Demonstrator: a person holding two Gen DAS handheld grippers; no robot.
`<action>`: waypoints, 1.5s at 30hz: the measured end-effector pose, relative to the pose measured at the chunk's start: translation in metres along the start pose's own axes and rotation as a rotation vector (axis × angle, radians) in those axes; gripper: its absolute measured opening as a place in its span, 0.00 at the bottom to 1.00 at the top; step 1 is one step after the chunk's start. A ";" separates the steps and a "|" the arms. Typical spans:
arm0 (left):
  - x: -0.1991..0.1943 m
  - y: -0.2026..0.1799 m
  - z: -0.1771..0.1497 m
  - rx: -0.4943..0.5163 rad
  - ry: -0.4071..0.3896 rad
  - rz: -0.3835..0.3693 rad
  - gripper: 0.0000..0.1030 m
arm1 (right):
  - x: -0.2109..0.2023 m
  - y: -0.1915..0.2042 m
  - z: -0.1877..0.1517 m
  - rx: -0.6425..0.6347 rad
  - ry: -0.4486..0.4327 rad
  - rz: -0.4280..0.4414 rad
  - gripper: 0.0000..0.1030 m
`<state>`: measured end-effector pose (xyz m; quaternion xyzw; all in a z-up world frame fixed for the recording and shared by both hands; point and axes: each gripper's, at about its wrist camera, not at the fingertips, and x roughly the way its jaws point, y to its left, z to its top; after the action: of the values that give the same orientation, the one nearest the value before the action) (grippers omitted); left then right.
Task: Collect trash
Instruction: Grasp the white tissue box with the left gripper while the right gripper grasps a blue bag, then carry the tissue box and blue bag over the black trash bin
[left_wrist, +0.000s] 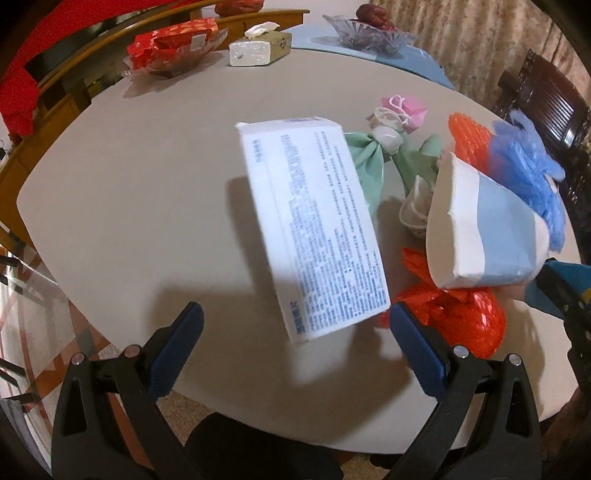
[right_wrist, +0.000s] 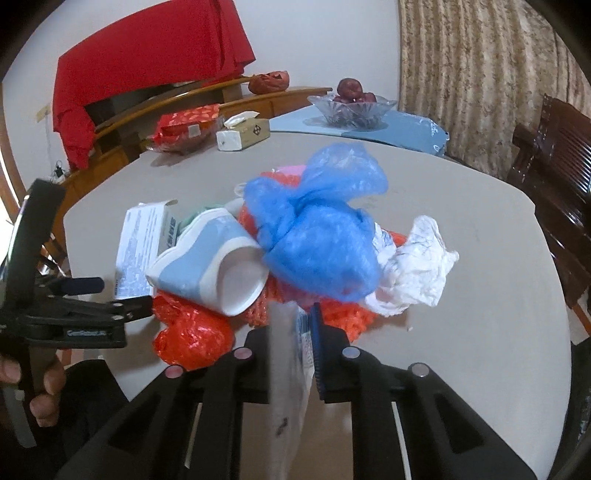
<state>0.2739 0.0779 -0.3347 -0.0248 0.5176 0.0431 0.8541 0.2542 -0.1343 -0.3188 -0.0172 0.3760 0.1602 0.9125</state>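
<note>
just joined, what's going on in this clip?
A person with two handheld grippers is gathering trash on a table. The left gripper is open, with a white box blurred beyond its fingers, apparently not gripped. The right gripper is shut on a clear plastic bag. A paper cup, blue bag and red wrappers sit piled together.

A home dining room. A round grey table (right_wrist: 480, 258) carries a tissue box (right_wrist: 243, 135) and a cut-glass bowl of red fruit (right_wrist: 352, 105) near its far edge. Behind stand a wooden sideboard (right_wrist: 258, 99), a patterned curtain (right_wrist: 472, 66) and a dark carved chair (right_wrist: 554, 147).
</note>
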 end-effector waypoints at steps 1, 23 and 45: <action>0.002 -0.002 0.003 0.002 0.006 0.008 0.95 | 0.000 0.001 -0.001 -0.005 0.000 -0.001 0.15; 0.007 0.004 -0.001 -0.037 0.018 -0.009 0.52 | 0.003 -0.010 -0.016 0.050 0.084 0.023 0.23; -0.064 -0.008 0.000 0.001 -0.124 -0.009 0.52 | -0.065 -0.018 0.003 0.111 -0.024 0.015 0.02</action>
<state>0.2454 0.0669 -0.2778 -0.0240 0.4638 0.0408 0.8847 0.2184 -0.1689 -0.2730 0.0381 0.3735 0.1462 0.9153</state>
